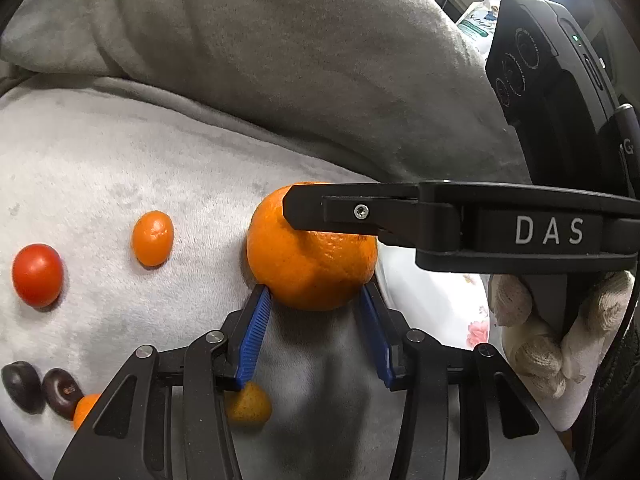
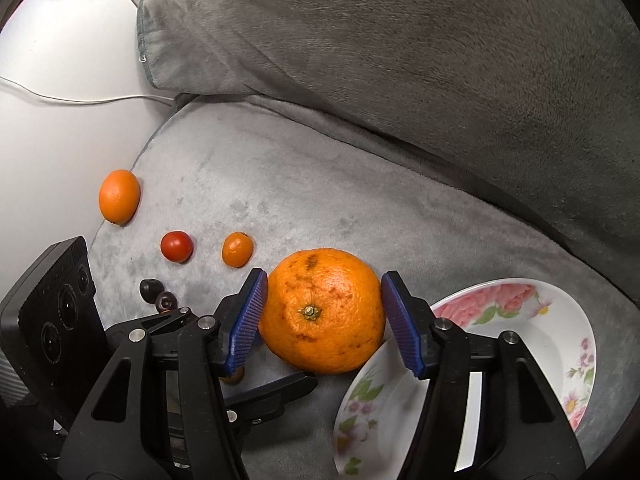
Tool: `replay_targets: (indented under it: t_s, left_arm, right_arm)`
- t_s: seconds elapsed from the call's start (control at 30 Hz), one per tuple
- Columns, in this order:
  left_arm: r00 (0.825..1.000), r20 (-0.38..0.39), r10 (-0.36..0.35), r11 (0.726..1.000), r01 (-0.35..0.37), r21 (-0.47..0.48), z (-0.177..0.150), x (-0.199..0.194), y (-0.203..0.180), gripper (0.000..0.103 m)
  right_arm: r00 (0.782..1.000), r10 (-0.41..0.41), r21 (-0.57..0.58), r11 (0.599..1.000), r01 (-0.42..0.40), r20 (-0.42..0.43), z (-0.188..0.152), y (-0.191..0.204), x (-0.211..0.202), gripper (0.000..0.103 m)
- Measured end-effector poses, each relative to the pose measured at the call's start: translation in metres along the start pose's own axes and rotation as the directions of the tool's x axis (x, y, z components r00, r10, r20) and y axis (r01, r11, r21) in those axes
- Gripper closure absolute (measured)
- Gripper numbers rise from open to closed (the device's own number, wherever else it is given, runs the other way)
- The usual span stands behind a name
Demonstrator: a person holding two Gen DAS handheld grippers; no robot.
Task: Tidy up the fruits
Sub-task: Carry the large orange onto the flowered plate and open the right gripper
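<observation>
Step in hand: picking up the big orange (image 2: 323,311), which sits on the grey cushion (image 2: 320,184) just beside the flowered plate (image 2: 560,304).
Right gripper (image 2: 324,316): fingers spread wide on either side of the orange; the left pad looks to touch the peel, the right pad stands just clear, so it is not yet clamped.
Left gripper (image 1: 316,300): fingers also apart, tips at the lower flanks of the same orange (image 1: 310,252); whether they press it I cannot tell from this angle.
Other fruit: a smaller orange (image 2: 119,197) far left, a red tomato (image 2: 177,246), a little kumquat (image 2: 237,249), and two dark fruits (image 2: 158,296), all spread out on the cushion, none on the plate.
Next move, as I judge it: one gripper should back off while the other closes evenly across the widest part, then lifts and carries the orange over the plate rim.
Risk: the round fruit may roll on the soft cushion.
Writing: "DAS" in white on the right gripper's finger (image 1: 548,230); a bottle label behind is too blurred to read.
</observation>
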State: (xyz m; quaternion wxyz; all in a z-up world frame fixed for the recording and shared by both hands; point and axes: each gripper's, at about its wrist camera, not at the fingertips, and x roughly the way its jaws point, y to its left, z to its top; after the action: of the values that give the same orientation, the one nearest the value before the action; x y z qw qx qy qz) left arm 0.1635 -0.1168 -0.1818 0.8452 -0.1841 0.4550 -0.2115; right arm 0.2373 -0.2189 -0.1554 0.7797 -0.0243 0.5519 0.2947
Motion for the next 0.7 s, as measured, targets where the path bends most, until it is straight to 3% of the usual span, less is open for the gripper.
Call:
replay_targets:
  t_s: [0.7]
  left_arm:
    - [0.999,0.044,-0.019,0.998,0.016,0.058,-0.02,-0.023,-0.035,0.058]
  right_arm:
    - [0.997,-0.018,-0.008,1.0,0.019,0.079,-0.019,0.012,-0.046,0.041]
